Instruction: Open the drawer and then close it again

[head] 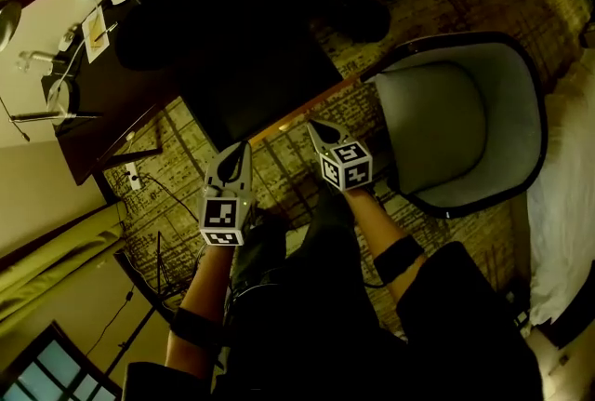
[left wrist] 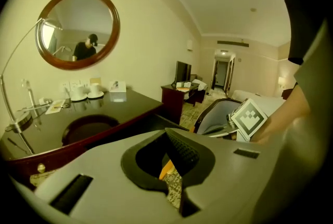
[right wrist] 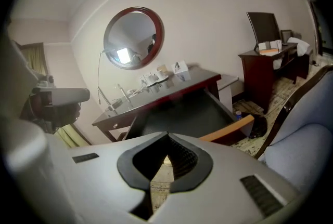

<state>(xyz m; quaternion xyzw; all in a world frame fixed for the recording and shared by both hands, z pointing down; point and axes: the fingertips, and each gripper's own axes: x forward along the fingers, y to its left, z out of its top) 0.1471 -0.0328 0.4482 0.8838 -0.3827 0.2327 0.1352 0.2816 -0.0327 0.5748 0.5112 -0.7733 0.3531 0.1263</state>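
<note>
Head view sets the dark desk point(head: 112, 101) across the upper left. Its drawer point(head: 256, 64) stands pulled out toward centre frame, so the closing push looks like what remains. The chair point(head: 446, 125) sits at right, beside the drawer rather than in its path. Left gripper point(head: 242, 151) and right gripper point(head: 314, 131) hang just before the drawer's front edge. Both have jaws pressed together on nothing, probably to nudge it.

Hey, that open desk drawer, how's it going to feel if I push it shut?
The drawer looks wide and shallow, so pushed mid-front it probably slides straight; off-centre it may jam. Nothing shows inside, though it's dark, so it is likely light. The wooden front looks stiff.
</note>
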